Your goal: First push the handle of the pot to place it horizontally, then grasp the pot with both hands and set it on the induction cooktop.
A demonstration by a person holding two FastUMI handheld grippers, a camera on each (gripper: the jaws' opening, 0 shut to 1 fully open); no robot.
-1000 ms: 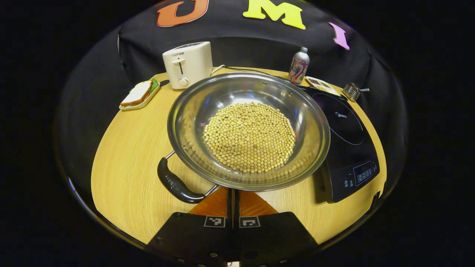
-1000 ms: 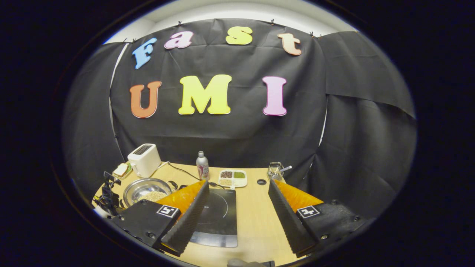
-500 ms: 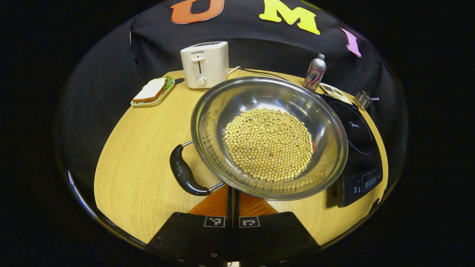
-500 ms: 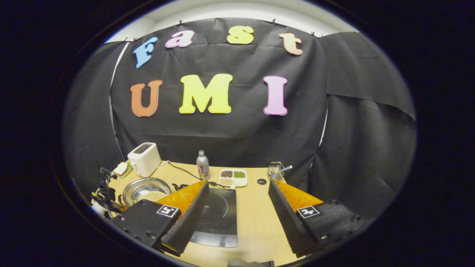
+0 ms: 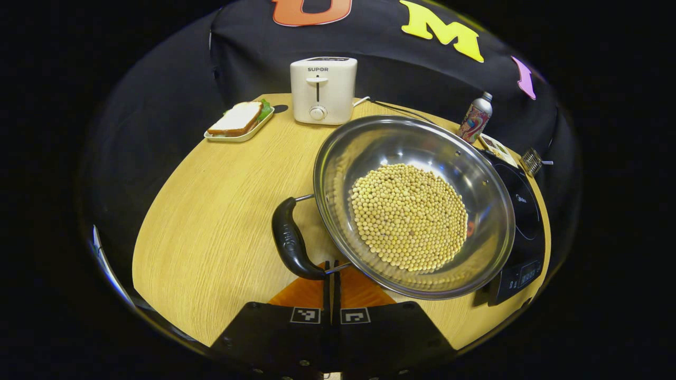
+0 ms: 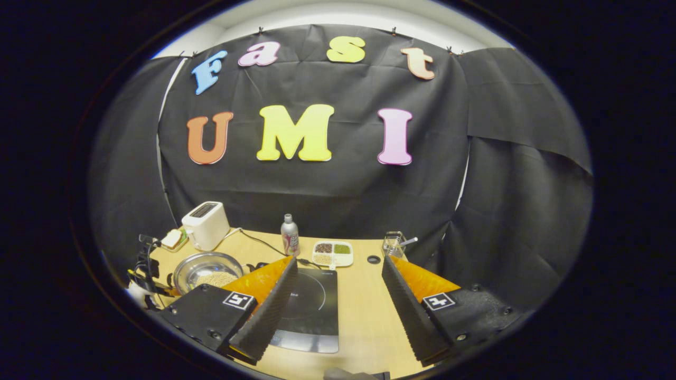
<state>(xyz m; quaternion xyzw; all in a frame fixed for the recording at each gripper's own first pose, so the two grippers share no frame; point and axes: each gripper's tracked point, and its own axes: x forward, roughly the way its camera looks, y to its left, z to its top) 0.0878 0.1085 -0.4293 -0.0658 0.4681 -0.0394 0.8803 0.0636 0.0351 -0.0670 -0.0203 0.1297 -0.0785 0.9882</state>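
A wide steel pot (image 5: 412, 158) full of pale beans sits on the round wooden table (image 5: 211, 221). Its black handle (image 5: 289, 240) sticks out on the left of the left gripper view, running near to far. My left gripper (image 5: 332, 270) is shut with nothing between its fingers, and its tips are at the near end of that handle. The black induction cooktop (image 5: 520, 211) lies just right of the pot. In the right gripper view my right gripper (image 6: 339, 261) hangs open above the cooktop (image 6: 311, 306), with the pot (image 6: 207, 269) far to its left.
At the back stand a white toaster (image 5: 322, 89), a sandwich on a small tray (image 5: 238, 119) and a drink can (image 5: 476, 117). A divided dish of grains (image 6: 331, 253) and a wire basket (image 6: 393, 244) sit behind the cooktop. The table edge runs close on the near side.
My left gripper has swung leftward while staying shut, so pot and handle sit further right in its view, with the handle's near end now at its tips. The right gripper barely moved.
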